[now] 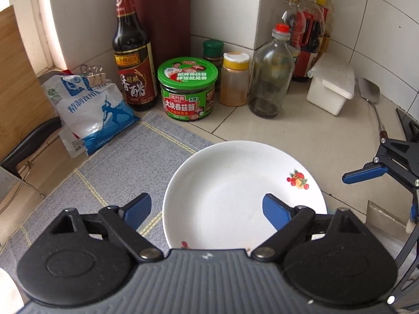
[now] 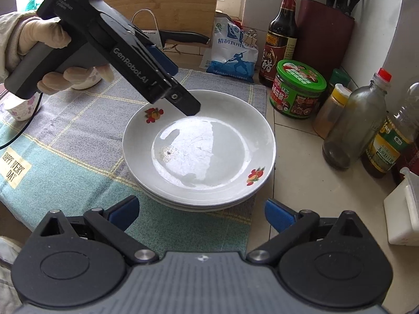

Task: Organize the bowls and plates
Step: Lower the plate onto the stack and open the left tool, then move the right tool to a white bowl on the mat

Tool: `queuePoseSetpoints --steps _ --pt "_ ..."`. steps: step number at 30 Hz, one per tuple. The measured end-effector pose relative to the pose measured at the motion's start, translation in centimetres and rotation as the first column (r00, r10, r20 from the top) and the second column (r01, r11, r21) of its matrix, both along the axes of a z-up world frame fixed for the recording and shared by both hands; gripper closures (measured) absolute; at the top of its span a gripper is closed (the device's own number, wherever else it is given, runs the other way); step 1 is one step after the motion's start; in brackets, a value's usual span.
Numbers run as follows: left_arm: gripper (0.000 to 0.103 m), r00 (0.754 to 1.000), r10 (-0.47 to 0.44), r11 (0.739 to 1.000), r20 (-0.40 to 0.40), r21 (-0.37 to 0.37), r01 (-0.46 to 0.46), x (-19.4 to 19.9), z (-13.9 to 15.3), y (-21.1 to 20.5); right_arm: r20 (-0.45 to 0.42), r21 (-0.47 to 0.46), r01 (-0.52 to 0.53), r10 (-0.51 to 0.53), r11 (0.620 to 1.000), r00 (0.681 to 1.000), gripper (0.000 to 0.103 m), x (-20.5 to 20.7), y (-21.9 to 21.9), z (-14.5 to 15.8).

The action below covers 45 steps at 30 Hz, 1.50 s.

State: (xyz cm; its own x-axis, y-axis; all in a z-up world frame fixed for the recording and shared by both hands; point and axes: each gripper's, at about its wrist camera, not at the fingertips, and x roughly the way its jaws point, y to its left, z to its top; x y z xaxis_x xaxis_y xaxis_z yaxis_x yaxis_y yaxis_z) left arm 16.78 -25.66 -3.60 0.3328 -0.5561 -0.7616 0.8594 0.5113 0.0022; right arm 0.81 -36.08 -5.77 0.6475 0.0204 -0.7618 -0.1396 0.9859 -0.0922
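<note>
Where the tiled counter (image 2: 301, 183) meets the wall, bottles (image 1: 306, 34) crowd.

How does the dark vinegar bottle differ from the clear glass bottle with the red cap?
The dark vinegar bottle is taller than the clear glass bottle. The vinegar bottle looks well filled with dark liquid; the clear bottle is nearly empty, with only dark residue at its base. The vinegar bottle carries a red and gold label, while the clear bottle shows no label. Both stand upright on the tiled counter near the wall.
</note>
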Motion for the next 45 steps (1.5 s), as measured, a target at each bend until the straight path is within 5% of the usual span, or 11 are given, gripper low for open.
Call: queuePoseSetpoints --steps 6,12,15,25,31,38,45 --pt "0.007 0.993 0.104 0.991 0.06 -0.09 -0.098 -3.5 1.9 4.1 0.071 -0.028 0.072 -0.07 0.997 0.995 0.0 -1.2 0.9 1.3" --pt "0.006 0.956 0.284 0.952 0.074 -0.145 -0.271 -7.6 1.5 9.0 0.146 -0.042 0.079 -0.072 0.996 0.987 0.0 -2.2 1.9 2.1" --pt "0.006 0.925 0.37 0.923 0.09 -0.148 -0.355 -9.4 1.1 11.3 0.172 -0.036 0.059 -0.052 0.998 0.984 0.0 -2.2 2.6 2.3" --pt "0.006 0.763 0.624 0.78 0.169 -0.072 -0.622 -13.6 -1.3 20.8 0.184 0.034 -0.148 0.139 0.988 0.973 0.0 0.8 8.1 2.0" --pt "0.006 0.719 0.674 0.73 0.169 -0.003 -0.683 -13.7 -3.5 27.3 0.157 0.091 -0.272 0.256 0.958 0.954 0.0 4.7 13.7 1.5" --pt "0.006 0.73 0.665 0.731 0.159 0.061 -0.679 -11.6 -5.3 33.1 0.127 0.122 -0.363 0.348 0.924 0.929 0.0 8.9 21.1 0.8" --pt "0.006 0.796 0.582 0.798 0.163 0.07 -0.598 -9.3 -6.5 35.3 0.082 0.199 -0.393 0.384 0.898 0.92 0.0 12.3 27.0 0.0"
